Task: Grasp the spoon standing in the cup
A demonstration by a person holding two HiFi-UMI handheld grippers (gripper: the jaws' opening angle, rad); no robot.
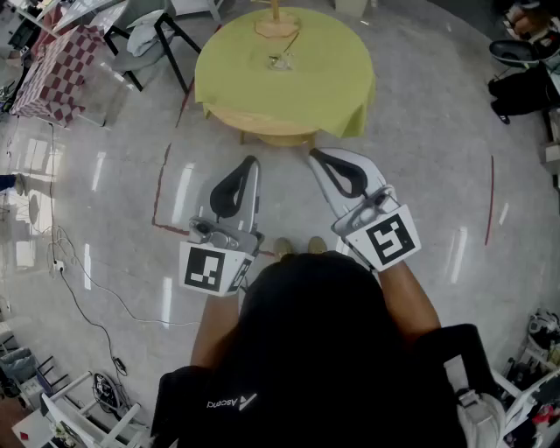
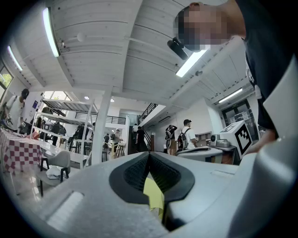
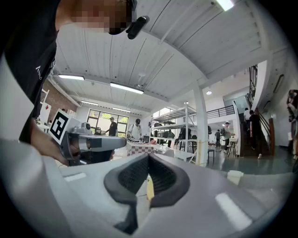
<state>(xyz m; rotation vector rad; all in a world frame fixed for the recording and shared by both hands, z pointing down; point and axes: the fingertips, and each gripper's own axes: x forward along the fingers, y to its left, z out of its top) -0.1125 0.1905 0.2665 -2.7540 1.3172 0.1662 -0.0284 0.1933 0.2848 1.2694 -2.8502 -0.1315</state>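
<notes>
The spoon (image 1: 274, 9) stands upright in a tan cup (image 1: 278, 26) close to the far edge of a round counter (image 1: 324, 87) draped in yellow-green cloth. Its handle rises almost straight up, so its long axis is near vertical. A small shiny object (image 1: 280, 60) lies on the cloth on the near side of the cup, on the line back toward the person. What it is cannot be made out. The rest of the cloth is bare.

The left gripper (image 1: 252, 161) and the right gripper (image 1: 315, 155) hang side by side over the pale floor (image 1: 420, 175). They sit short of the counter's near edge, well apart from the cup, both pointing toward it. The cup lies straight ahead between their two lines of aim, and neither gripper is clearly the nearer. In each gripper's own view the jaws meet tip to tip with nothing between them.

A grasp looks to call for a long reach over the near edge and across the counter. The jaws would need to open first, then close on the handle from the side, above the cup's rim. The shiny object is the one thing on that path to clear. The floor around the near edge is open. A chair (image 1: 144, 39) and a checked-cloth table (image 1: 48, 66) stand well off to the far left.
</notes>
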